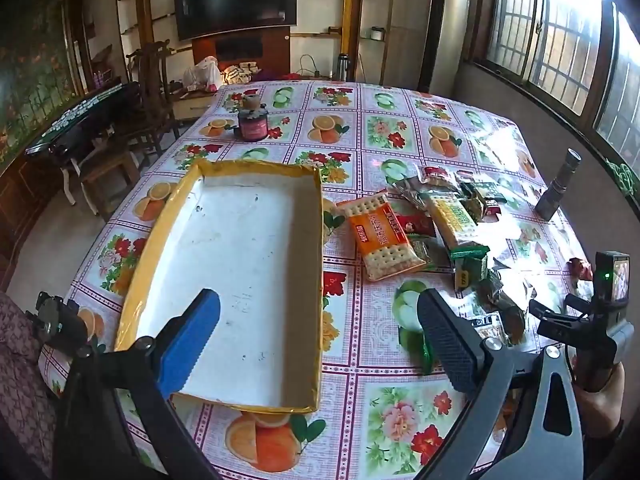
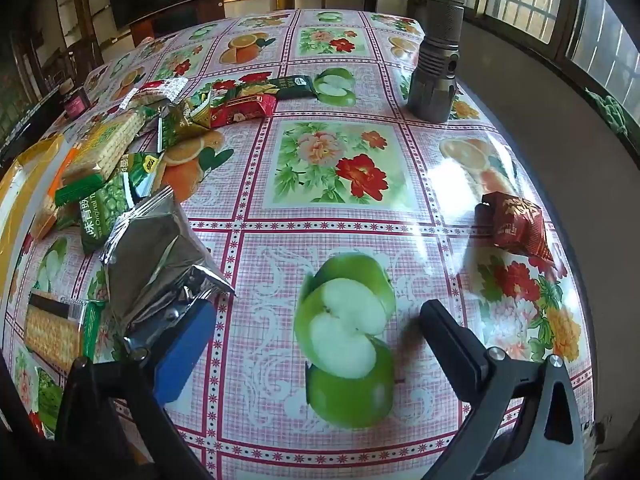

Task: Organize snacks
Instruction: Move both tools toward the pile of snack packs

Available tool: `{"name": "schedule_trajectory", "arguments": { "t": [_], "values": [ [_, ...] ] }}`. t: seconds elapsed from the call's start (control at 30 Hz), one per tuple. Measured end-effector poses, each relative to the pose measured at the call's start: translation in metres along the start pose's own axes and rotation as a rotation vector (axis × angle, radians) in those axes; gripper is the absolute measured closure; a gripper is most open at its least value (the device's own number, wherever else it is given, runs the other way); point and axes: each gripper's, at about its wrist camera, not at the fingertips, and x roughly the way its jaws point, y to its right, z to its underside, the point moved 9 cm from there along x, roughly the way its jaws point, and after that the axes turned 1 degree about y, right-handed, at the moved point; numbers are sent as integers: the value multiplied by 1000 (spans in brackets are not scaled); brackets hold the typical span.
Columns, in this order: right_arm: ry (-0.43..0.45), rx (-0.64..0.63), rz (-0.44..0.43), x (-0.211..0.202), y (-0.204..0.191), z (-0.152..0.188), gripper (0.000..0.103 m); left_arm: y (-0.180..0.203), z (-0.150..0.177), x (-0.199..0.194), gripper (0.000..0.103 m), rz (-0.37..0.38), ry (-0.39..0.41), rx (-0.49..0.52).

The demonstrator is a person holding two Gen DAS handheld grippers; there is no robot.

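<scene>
A shallow box point(image 1: 224, 168) with a yellow rim and a bare white floor lies on the flowered tablecloth. My left gripper point(image 1: 320, 340) hovers open over the box's near right wall, nothing held. Right of the box lies a heap of snacks: an orange cracker pack point(image 1: 380, 236), a green cracker pack point(image 1: 452, 216) and several small packets. My right gripper point(image 2: 316, 340) stands open over a printed green apple, with only cloth between its fingers. A silver foil packet point(image 2: 160, 256) lies against its blue finger point(image 2: 184, 344). A red packet point(image 2: 516, 224) sits alone near the right table edge.
A metal flashlight point(image 2: 438, 48) stands upright near the far right edge. A dark jar point(image 1: 253, 120) stands at the far left of the table. A green pea packet point(image 2: 108, 208) and another cracker pack point(image 2: 52, 328) lie to the left. The table's right edge point(image 2: 576, 216) drops off close by.
</scene>
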Motion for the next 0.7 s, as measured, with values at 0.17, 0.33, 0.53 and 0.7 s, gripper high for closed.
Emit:
{"name": "schedule_trajectory", "arguments": {
  "t": [0.17, 0.33, 0.53, 0.7],
  "values": [
    [17, 16, -23, -5, -1, -1, 3, 9, -1, -4, 4, 16, 6, -2],
    [155, 69, -141, -58, -8, -10, 4, 3, -7, -12, 4, 5, 41, -13],
    [228, 24, -183, -106, -29, -14, 4, 5, -10, -14, 4, -8, 65, -7],
    [251, -49, -144, -121, -49, -15, 4, 7, -9, -14, 4, -3, 66, -4]
  ]
}}
